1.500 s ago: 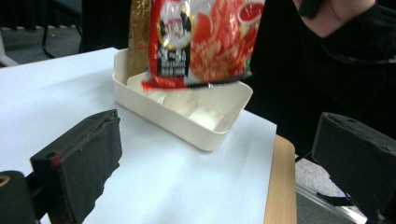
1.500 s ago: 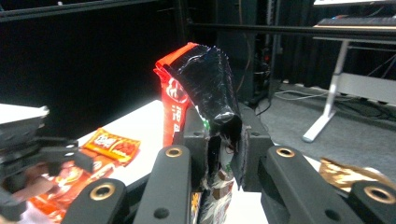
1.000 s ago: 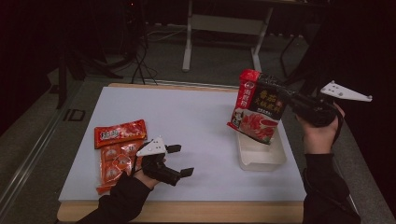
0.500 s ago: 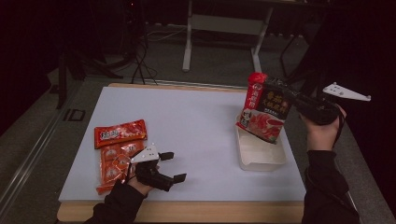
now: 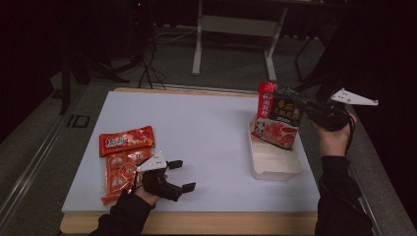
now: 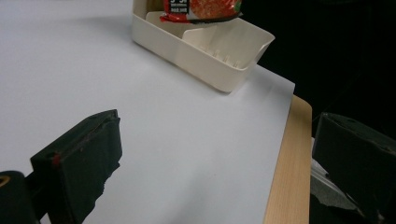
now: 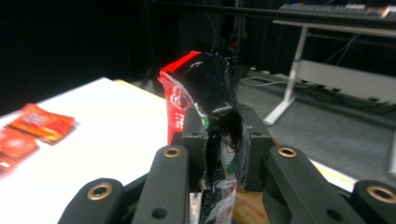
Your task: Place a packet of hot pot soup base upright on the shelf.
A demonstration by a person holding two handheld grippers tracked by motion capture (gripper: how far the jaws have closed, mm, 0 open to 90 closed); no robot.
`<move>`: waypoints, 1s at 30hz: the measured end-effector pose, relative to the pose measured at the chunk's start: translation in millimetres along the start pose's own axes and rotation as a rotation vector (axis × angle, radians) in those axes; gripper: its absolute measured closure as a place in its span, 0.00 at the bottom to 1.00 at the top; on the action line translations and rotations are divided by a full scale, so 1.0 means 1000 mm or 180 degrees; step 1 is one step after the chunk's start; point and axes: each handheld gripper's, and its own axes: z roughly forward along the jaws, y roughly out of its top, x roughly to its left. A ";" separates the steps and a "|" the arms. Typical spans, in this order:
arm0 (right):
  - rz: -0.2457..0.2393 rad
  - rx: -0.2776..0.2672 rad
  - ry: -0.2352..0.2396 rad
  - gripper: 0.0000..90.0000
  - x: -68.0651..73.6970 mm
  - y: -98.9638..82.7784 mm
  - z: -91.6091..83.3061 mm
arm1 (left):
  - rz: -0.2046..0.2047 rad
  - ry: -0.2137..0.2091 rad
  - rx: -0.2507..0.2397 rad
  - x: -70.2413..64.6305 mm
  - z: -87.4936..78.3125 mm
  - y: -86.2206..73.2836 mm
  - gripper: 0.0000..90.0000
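Black-and-red food packet (image 5: 278, 118) pinched upright in right gripper (image 5: 306, 109), bottom edge over cream bin (image 5: 275, 162) at worktop's (image 5: 206, 132) three o'clock, lined up for drop-in. Left gripper (image 5: 182, 174) spread, empty, seven o'clock.

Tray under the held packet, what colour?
Cream, plain; the tray shows best in the left gripper view.

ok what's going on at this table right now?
A person is working two handheld grippers. The right gripper is shut on a red and black packet, holding it upright over the far end of the cream tray, its lower edge at or just inside the rim. The left gripper rests open and empty on the white mat, beside the red snack packets at its left edge.
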 end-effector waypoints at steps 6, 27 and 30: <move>-0.0112 0.0026 0.0044 0.85 -0.001 -0.007 0.009 | 0.0018 -0.0029 -0.0014 -0.002 0.000 0.001 0.02; -0.0078 0.0175 0.0414 0.82 0.002 -0.026 0.031 | 0.0011 -0.0069 0.0003 -0.003 0.003 -0.002 0.02; 0.0004 0.0116 0.0417 0.81 0.002 -0.031 0.032 | 0.0005 -0.0064 -0.0002 -0.002 0.003 -0.002 0.02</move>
